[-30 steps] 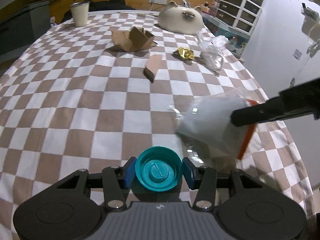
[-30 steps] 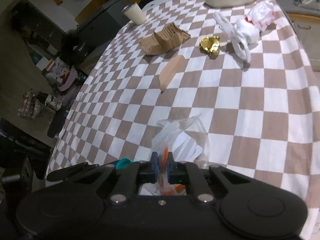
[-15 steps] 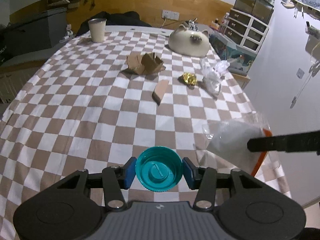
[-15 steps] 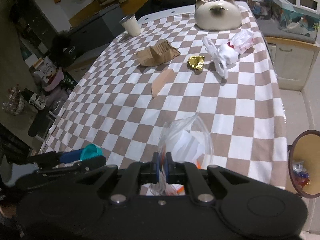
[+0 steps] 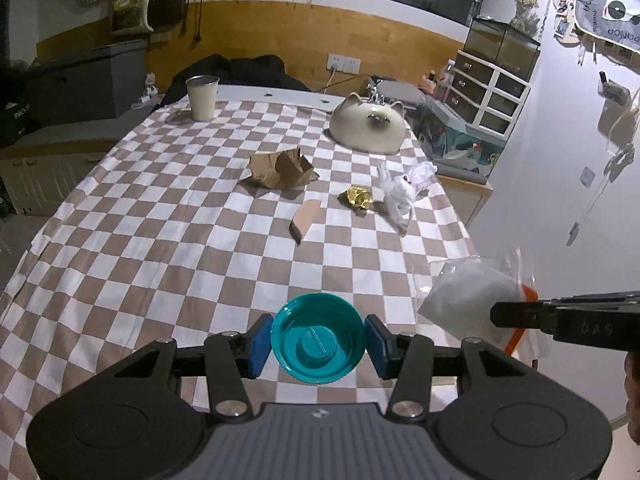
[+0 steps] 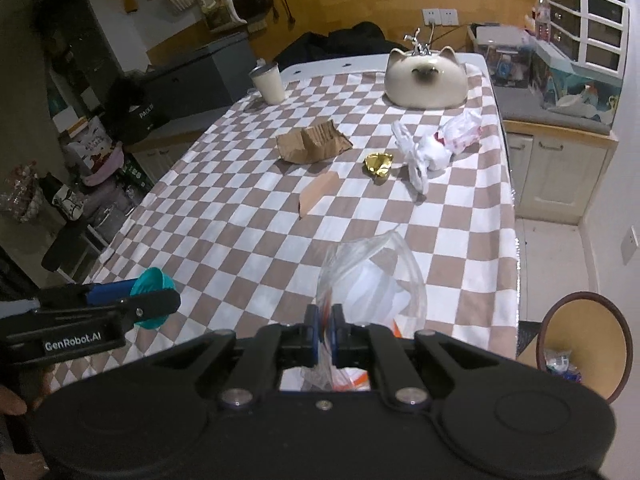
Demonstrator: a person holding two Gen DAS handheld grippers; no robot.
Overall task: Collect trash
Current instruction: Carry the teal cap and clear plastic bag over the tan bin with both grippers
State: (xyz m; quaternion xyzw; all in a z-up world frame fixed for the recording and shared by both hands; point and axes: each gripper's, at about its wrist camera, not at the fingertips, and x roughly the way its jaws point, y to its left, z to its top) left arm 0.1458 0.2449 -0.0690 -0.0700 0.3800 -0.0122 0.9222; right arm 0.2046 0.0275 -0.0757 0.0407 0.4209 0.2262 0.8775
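My left gripper (image 5: 318,342) is shut on a round teal plastic lid (image 5: 318,338), held above the near end of the checkered table (image 5: 160,240). My right gripper (image 6: 325,330) is shut on a clear plastic bag (image 6: 372,284) with white paper and an orange strip inside; the same bag (image 5: 468,300) hangs at the table's right edge in the left wrist view. More trash lies farther up the table: a crumpled brown paper bag (image 6: 312,142), a tan wedge (image 6: 318,194), a gold foil wrapper (image 6: 378,164) and crumpled white plastic (image 6: 432,148).
A paper cup (image 6: 269,82) and a cat-shaped ceramic basin (image 6: 424,76) stand at the far end. A round bin (image 6: 584,344) with some litter sits on the floor right of the table. Cabinets and drawers line the right wall.
Both grippers have risen and pulled back from the table, each keeping its hold. The view now takes in the whole table, the far wall and the bin on the floor.
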